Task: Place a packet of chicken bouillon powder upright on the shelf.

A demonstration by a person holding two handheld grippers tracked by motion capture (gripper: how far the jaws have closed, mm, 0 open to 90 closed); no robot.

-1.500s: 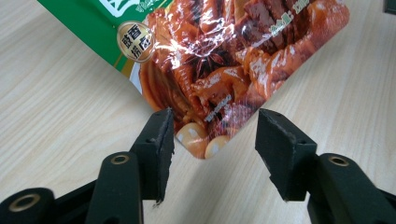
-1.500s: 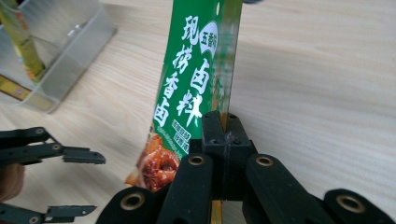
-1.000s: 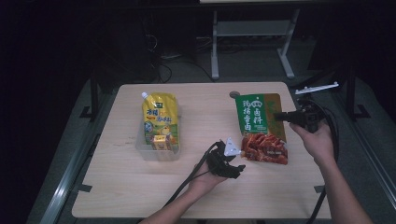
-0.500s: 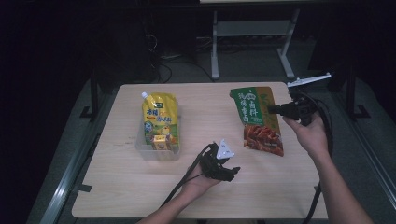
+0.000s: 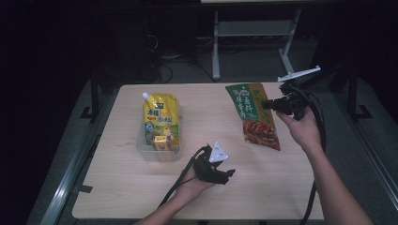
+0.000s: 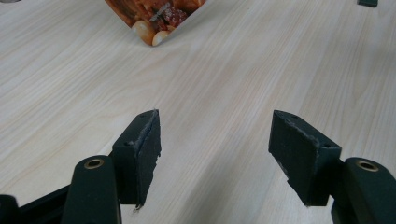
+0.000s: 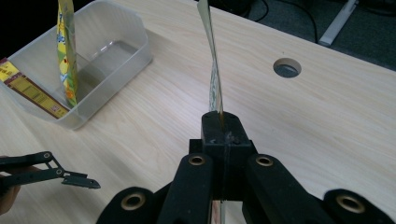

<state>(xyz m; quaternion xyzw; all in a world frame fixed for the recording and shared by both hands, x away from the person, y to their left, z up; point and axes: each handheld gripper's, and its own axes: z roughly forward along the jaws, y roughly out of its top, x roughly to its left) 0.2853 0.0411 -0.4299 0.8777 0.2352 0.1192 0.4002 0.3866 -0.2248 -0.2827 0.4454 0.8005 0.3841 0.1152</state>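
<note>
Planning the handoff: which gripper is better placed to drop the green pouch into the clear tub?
Right. The right gripper is shut on the green pouch and holds it off the table. The left gripper sits open and empty, though nearer the clear tub.

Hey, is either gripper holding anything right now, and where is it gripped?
The right gripper is shut on the green pouch, pinching its side edge. The left gripper is open, holding nothing.
</note>
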